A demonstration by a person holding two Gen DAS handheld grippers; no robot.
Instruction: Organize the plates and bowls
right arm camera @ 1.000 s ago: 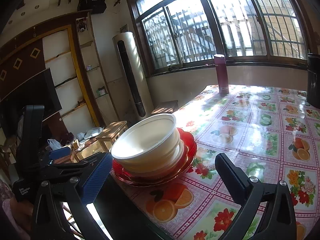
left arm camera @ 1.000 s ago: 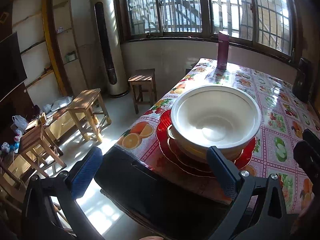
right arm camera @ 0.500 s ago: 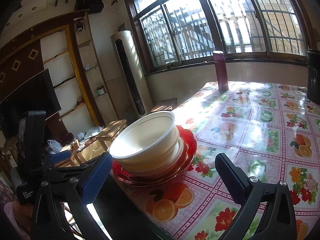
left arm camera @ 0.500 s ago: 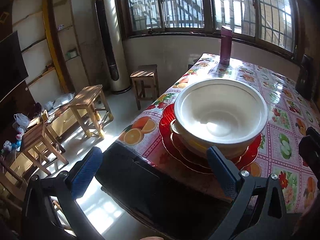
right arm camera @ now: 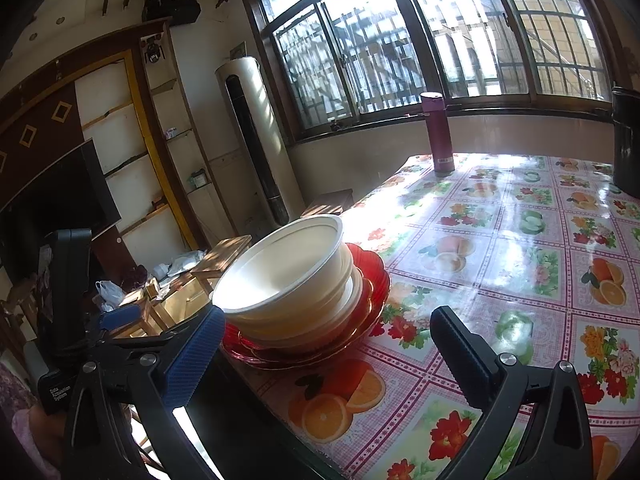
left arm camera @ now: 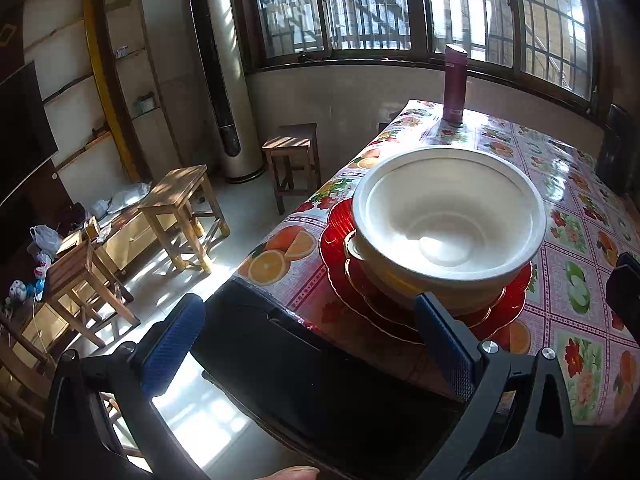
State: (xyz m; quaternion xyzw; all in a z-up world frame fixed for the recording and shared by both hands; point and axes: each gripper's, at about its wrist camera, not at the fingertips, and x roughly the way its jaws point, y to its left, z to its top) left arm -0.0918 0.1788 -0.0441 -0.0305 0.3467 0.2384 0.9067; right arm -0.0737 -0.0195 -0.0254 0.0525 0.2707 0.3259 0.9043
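Bowls stacked on red plates at the table's near corner, both claws empty.

White bowl (left arm camera: 448,216) tops the stack on the red plates (left arm camera: 336,240), on the fruit-print tablecloth (right arm camera: 520,240). Left gripper (left arm camera: 308,344) and right gripper (right arm camera: 328,344) hang just short of the stack, fingers spread wide, gripping nothing. Maroon flask (right arm camera: 438,136) stands well apart by the window.

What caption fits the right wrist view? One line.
Open right gripper faces white bowls stacked on red plates.
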